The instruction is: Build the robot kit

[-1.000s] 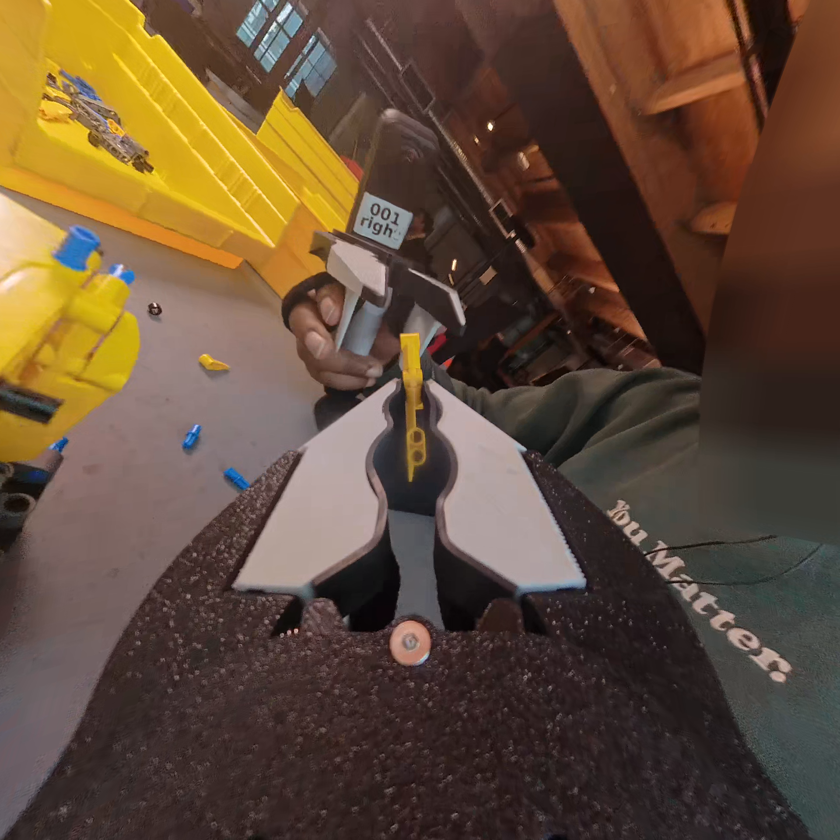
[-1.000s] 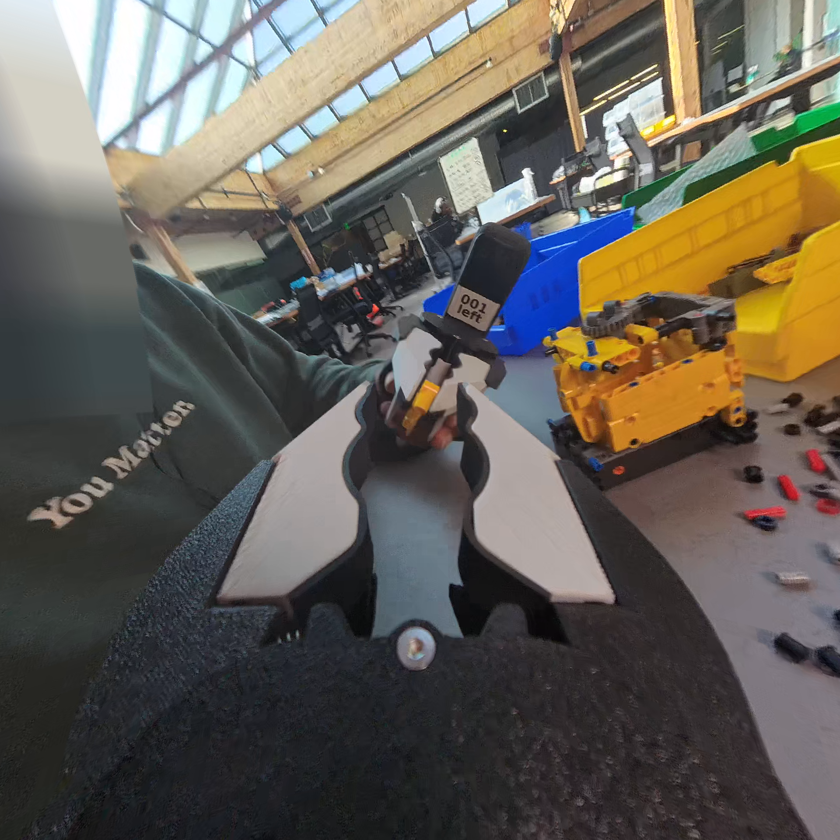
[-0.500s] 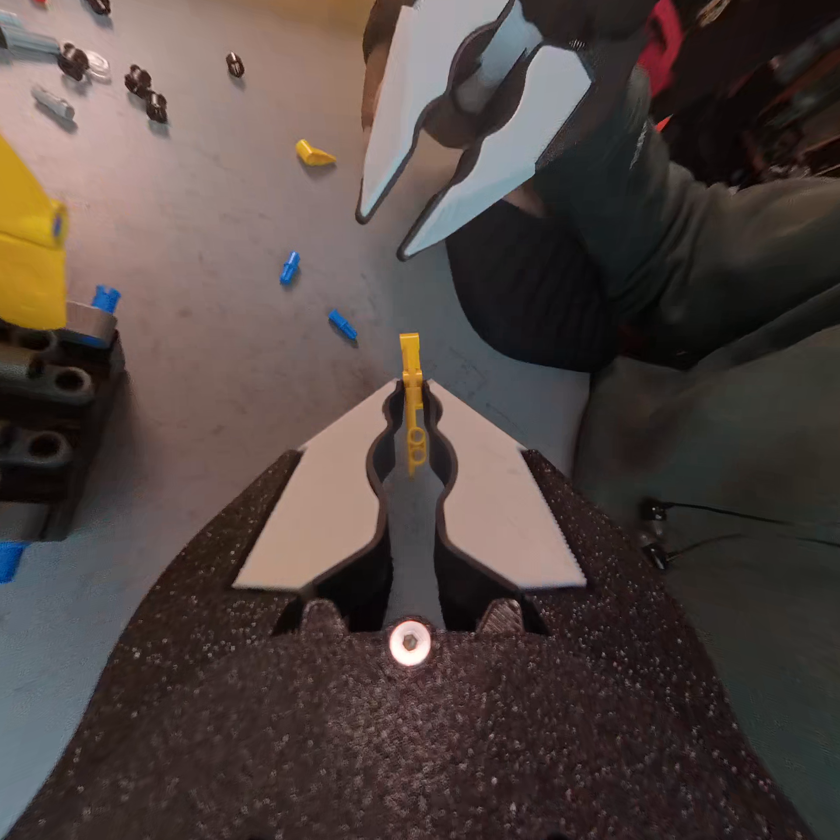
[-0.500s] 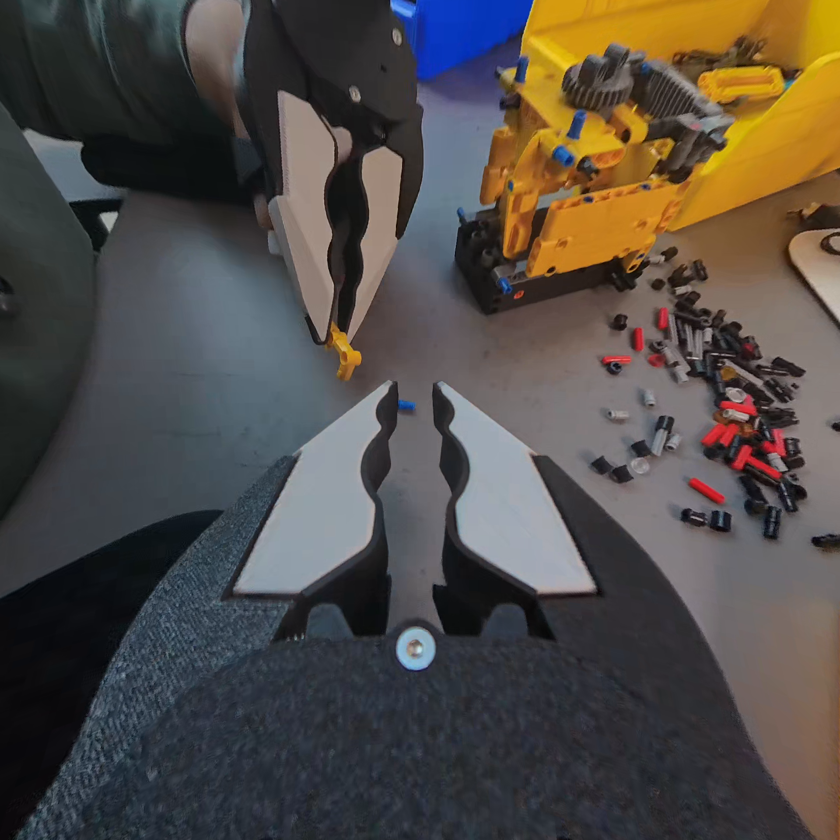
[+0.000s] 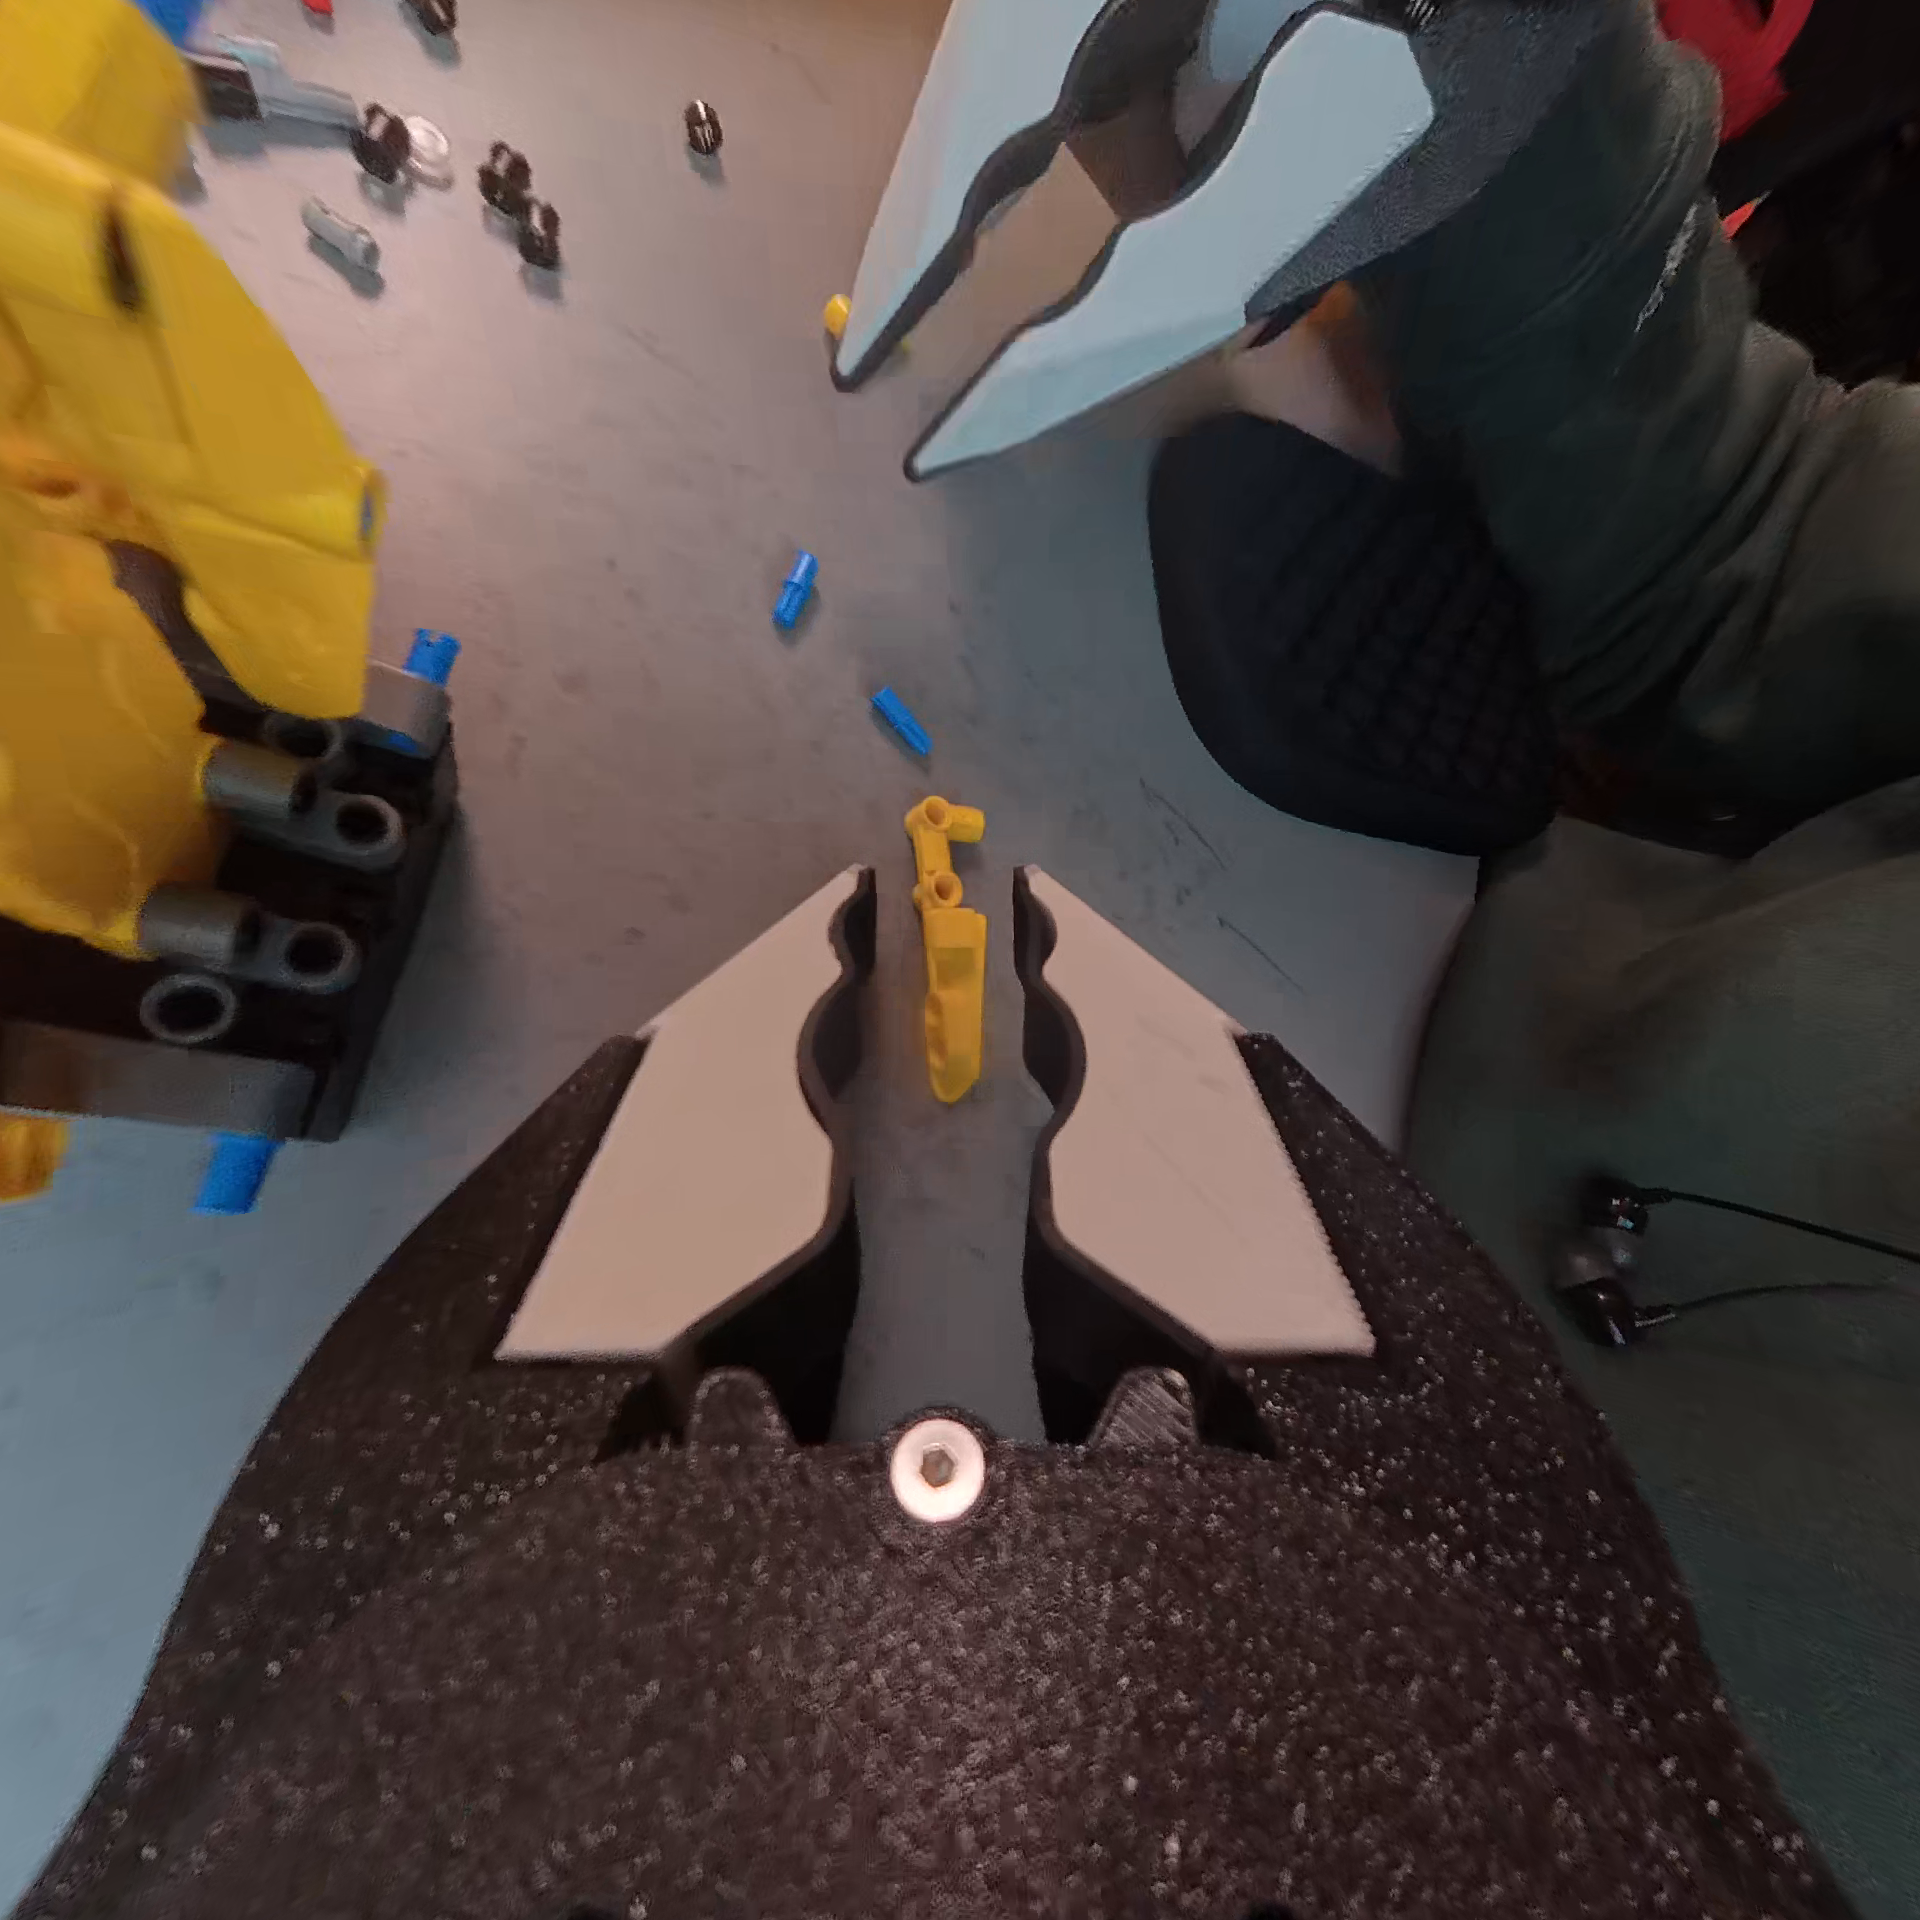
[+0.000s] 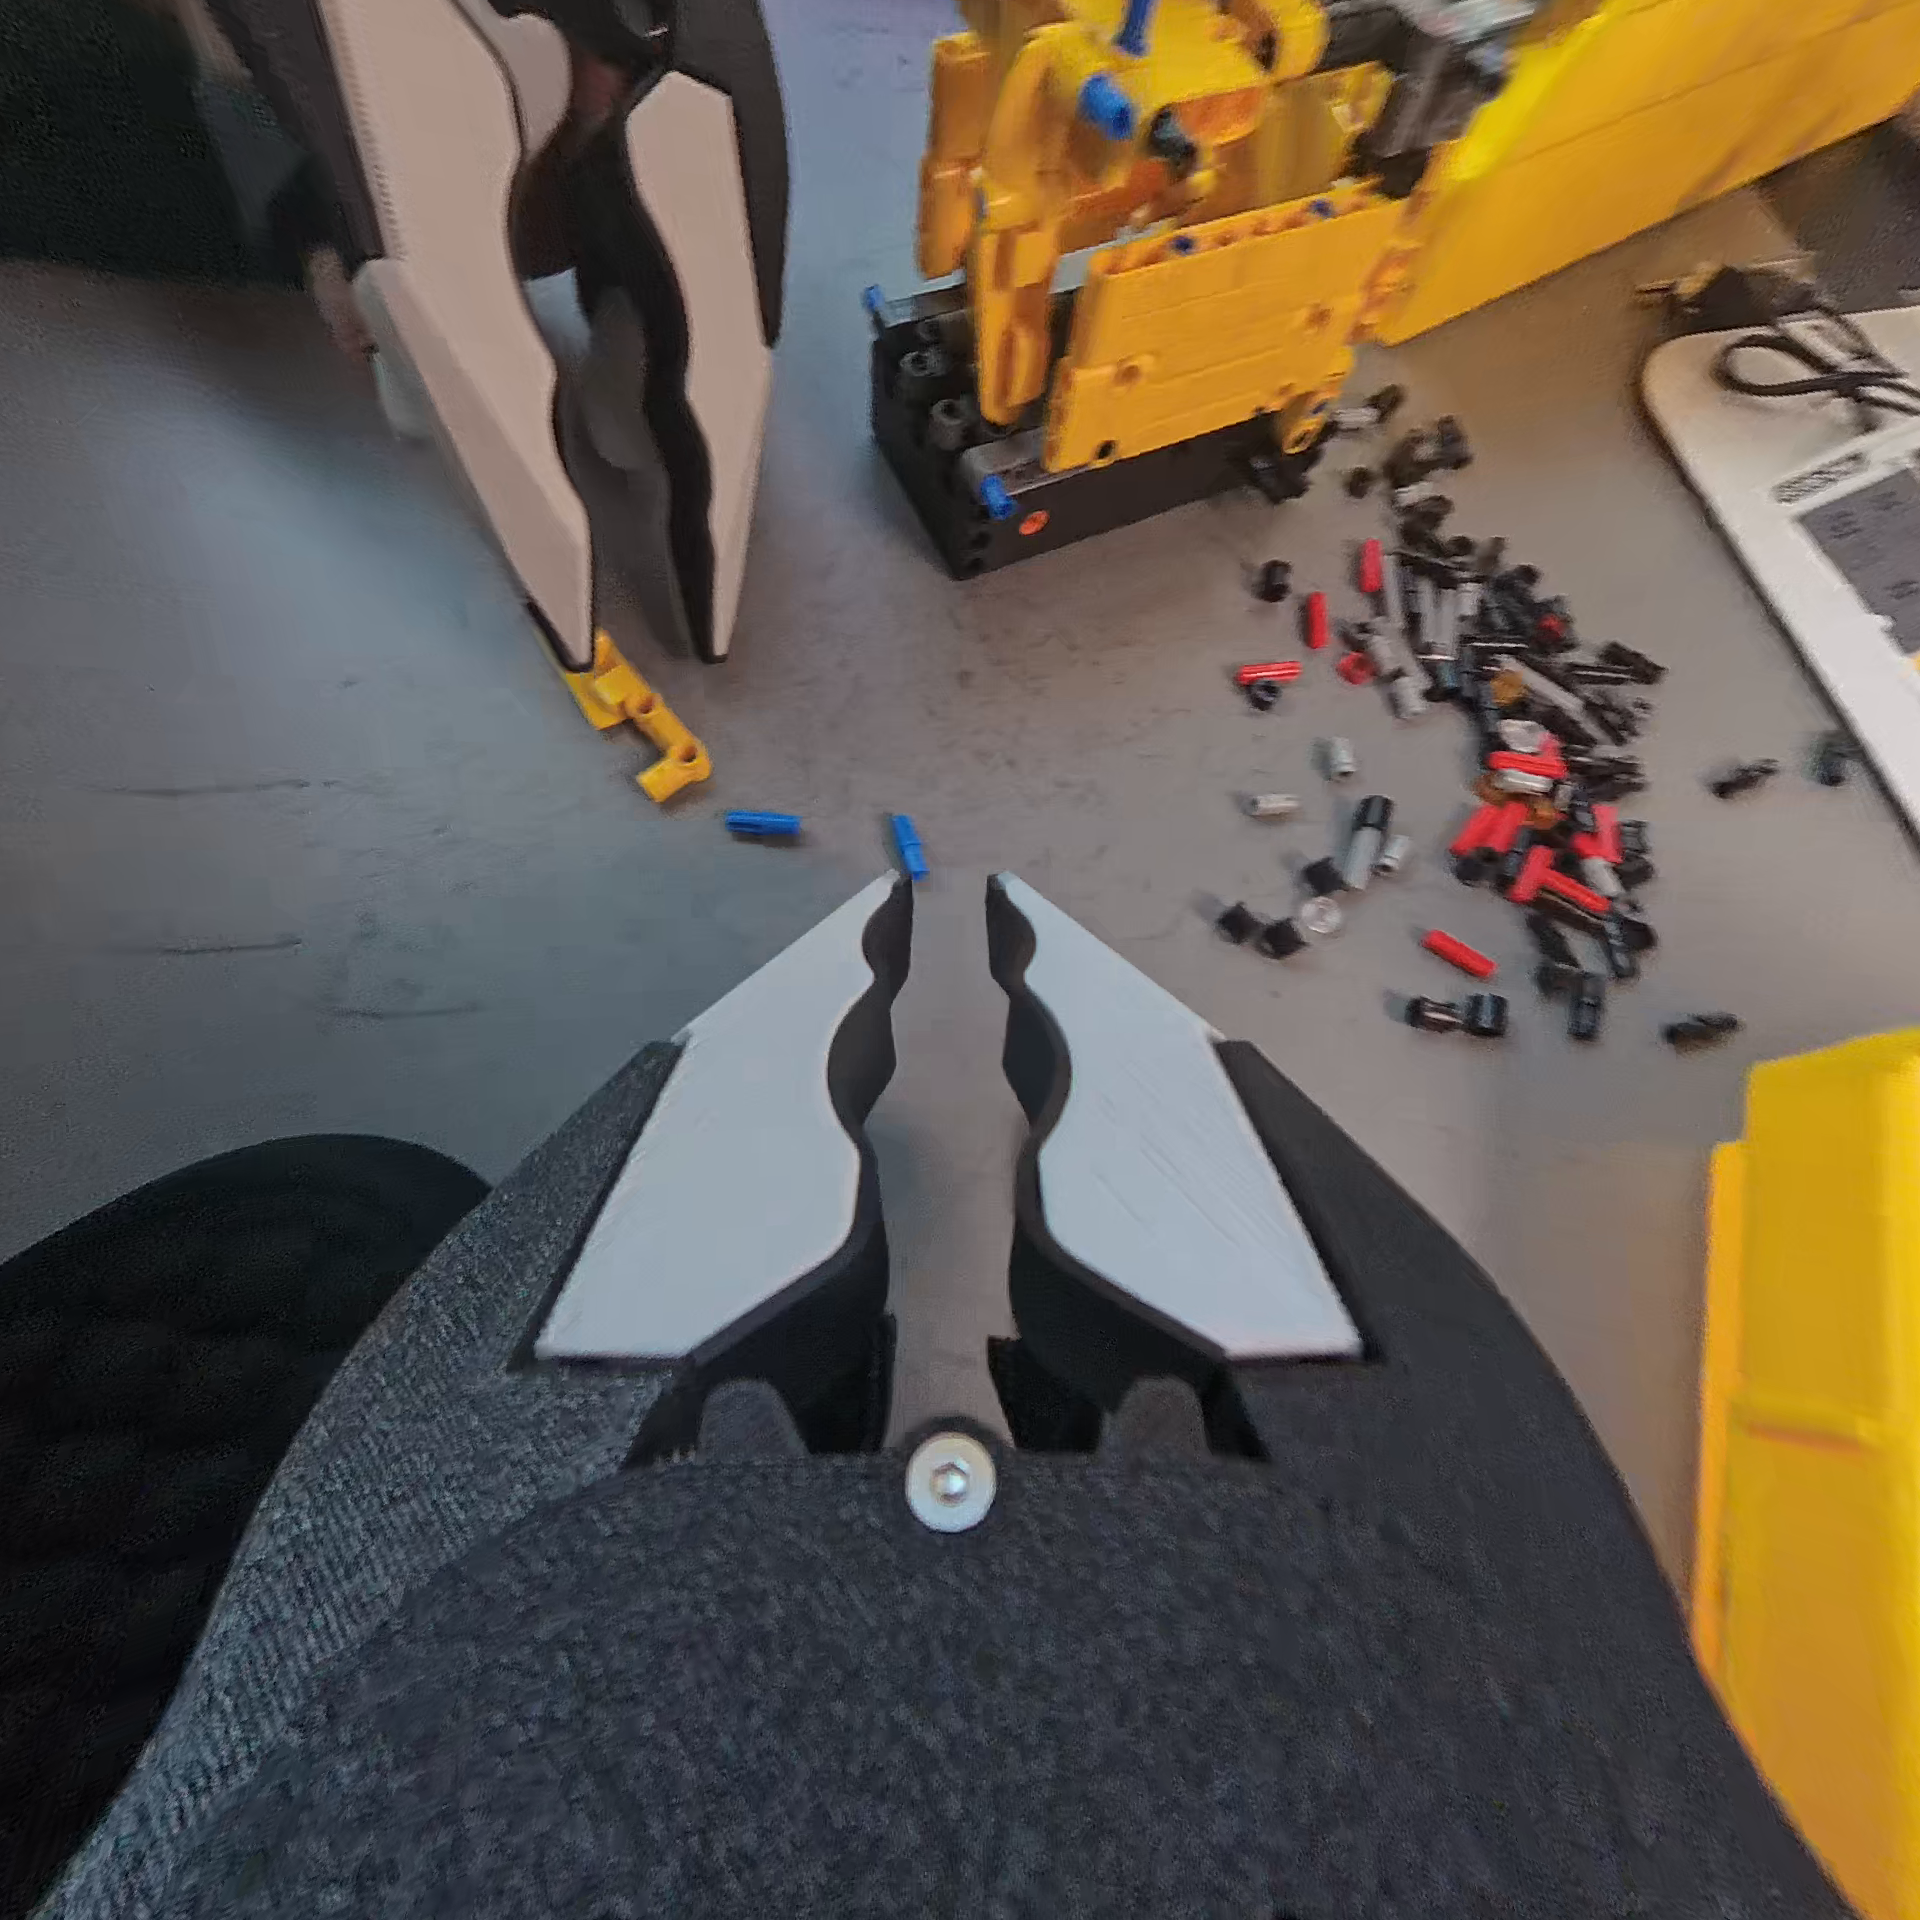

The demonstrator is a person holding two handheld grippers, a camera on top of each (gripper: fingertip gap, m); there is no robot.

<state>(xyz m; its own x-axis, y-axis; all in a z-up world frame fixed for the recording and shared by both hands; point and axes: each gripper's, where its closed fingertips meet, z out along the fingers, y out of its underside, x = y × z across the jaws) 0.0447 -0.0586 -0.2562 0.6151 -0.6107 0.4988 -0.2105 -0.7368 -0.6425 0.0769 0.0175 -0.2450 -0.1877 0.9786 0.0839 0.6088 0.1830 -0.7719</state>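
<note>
1. A grey table fills both views, scuffed in places.
2. A yellow and black brick-built model stands on the table, ahead and to the right in the right wrist view and at the left edge of the left wrist view.
3. A yellow bin sits at the right edge of the right wrist view, close to the camera.
4. The left gripper points down at the table with its jaws apart and nothing clamped. The right wrist view shows it from outside, tips at or just above the surface.
5. The right gripper has a narrow gap between its tips and holds nothing. It shows at the top of the left wrist view.
6. A scatter of small black, red and grey pieces lies right of the right gripper, below the model.
7. A yellow connector piece lies flat on the table between the left gripper's fingers, clear of both in the left wrist view. In the right wrist view one end is hidden under that gripper's tip.
8. Two blue pins lie near it: one just beyond its bent end, the other at the tip of the right gripper's left finger.
</note>
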